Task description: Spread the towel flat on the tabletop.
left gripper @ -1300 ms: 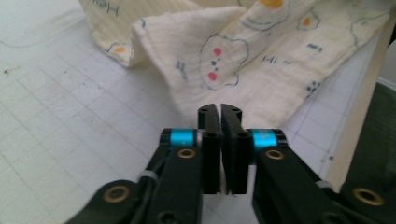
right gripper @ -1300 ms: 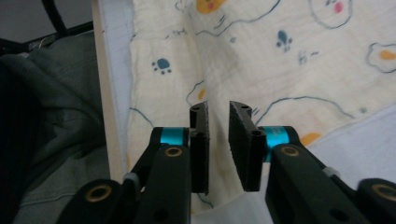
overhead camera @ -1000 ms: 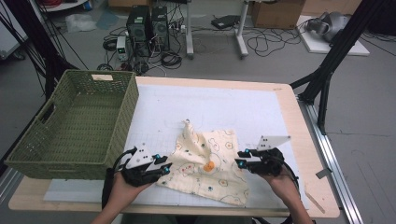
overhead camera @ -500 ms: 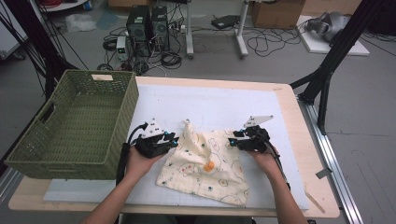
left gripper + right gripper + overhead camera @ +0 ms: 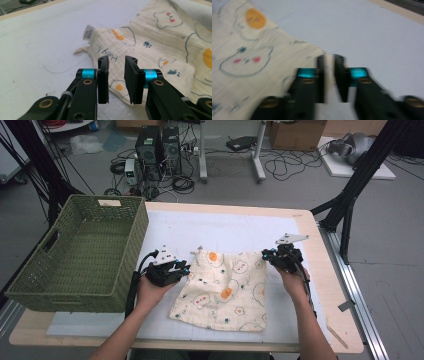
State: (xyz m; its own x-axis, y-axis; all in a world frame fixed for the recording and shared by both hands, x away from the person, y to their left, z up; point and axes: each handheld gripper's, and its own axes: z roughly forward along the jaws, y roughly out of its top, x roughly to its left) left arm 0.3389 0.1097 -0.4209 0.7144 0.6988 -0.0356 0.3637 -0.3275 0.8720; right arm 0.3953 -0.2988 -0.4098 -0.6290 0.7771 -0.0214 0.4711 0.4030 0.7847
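A cream cloth point(image 5: 225, 290) printed with cartoon animals lies spread on the white mat point(image 5: 220, 230). My left gripper point(image 5: 185, 269) sits at the cloth's left edge. In the left gripper view its jaws point(image 5: 117, 65) stand open just above the cloth point(image 5: 160, 42), and a small tag corner point(image 5: 86, 32) sticks out beyond them. My right gripper point(image 5: 265, 255) is at the cloth's far right corner. The right gripper view is blurred. There the jaws point(image 5: 329, 60) show a narrow gap, with the cloth corner point(image 5: 262, 57) lying to their left.
A green woven basket point(image 5: 75, 250) stands on the table's left side, close to my left hand. The wooden table edge point(image 5: 330, 285) runs along the right. Black stand legs point(image 5: 350, 195) rise beyond the far right corner. Cables and computers lie on the floor behind.
Both grippers moved away from the person and apart. The cloth, bunched into a peak before, now lies pulled out flat between them.
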